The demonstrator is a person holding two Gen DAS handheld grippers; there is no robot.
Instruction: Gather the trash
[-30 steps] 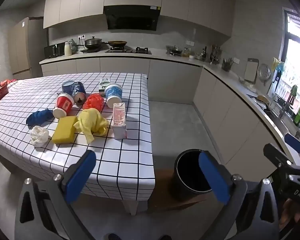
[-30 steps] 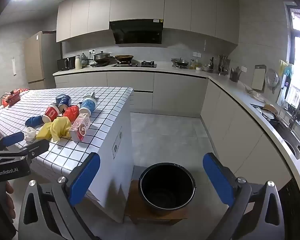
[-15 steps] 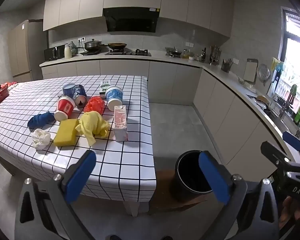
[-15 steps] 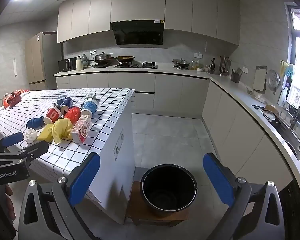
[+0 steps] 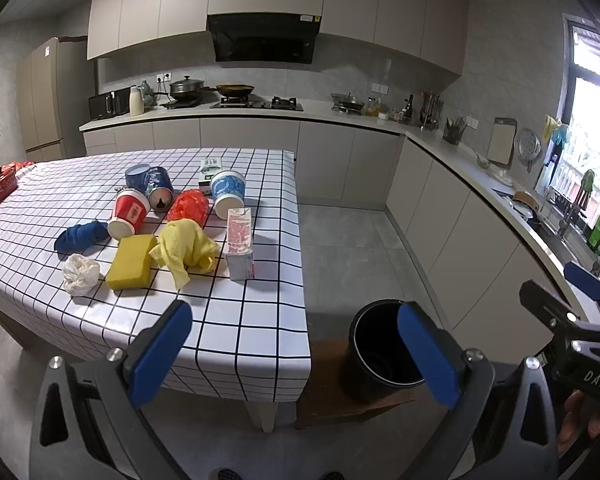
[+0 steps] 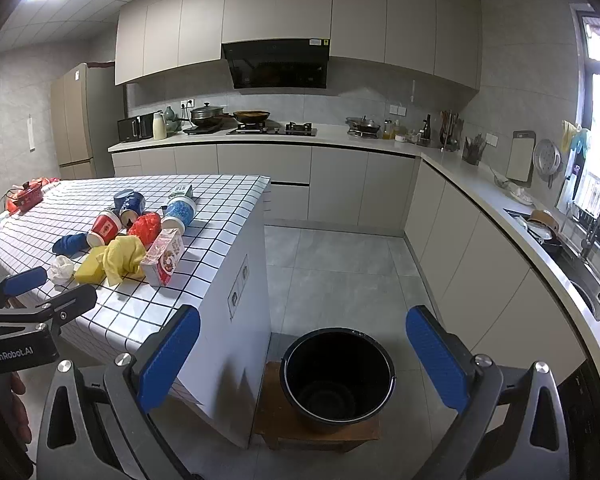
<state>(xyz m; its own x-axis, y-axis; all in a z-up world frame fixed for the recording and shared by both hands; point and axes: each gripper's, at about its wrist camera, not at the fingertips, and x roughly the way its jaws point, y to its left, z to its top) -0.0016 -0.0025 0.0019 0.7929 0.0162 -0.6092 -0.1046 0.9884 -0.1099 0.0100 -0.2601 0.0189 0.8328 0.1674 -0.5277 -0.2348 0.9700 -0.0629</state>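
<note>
The left gripper [image 5: 294,354] is wide apart and holds nothing, at the bottom of its frame. The right gripper [image 6: 302,356] is also wide and empty. Between its fingers, low in the centre, stands the black bucket [image 6: 337,378]. The trash, with a milk carton [image 5: 240,243] and a yellow cloth [image 5: 185,249], lies on the checked table [image 5: 240,320] at the left.
</note>
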